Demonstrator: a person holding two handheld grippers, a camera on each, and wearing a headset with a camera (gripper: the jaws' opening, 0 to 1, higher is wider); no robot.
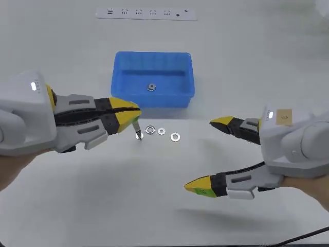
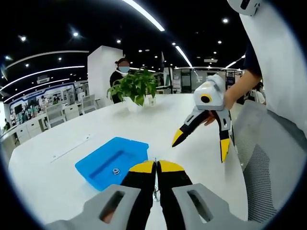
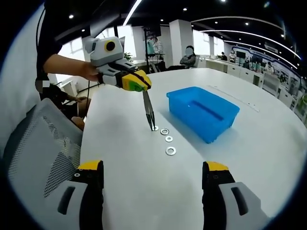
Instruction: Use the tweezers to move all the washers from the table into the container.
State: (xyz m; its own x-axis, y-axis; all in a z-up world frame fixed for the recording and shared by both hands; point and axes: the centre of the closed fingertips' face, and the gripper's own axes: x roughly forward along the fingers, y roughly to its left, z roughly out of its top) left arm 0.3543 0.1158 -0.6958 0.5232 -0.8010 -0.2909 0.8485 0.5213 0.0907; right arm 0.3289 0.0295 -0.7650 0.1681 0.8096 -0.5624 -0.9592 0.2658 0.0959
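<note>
My left gripper (image 1: 134, 114) is shut on metal tweezers (image 1: 137, 128) that point down at the white table. Their tips touch a small washer (image 1: 139, 136). Just right of it lie three more washers (image 1: 162, 131) in a row. Behind them stands the blue container (image 1: 123, 85) with one washer (image 1: 151, 87) inside. My right gripper (image 1: 208, 154) hovers open and holds nothing, to the right of the row. In the right gripper view the tweezers (image 3: 149, 112) reach down to the washer (image 3: 155, 128), beside the row of washers (image 3: 169, 139) and the container (image 3: 204, 112).
A white power strip (image 1: 146, 14) lies at the far edge of the table. A potted plant (image 2: 135, 86) stands on the table farther off. A mesh chair (image 3: 43, 158) is behind the person. People stand and sit in the office beyond.
</note>
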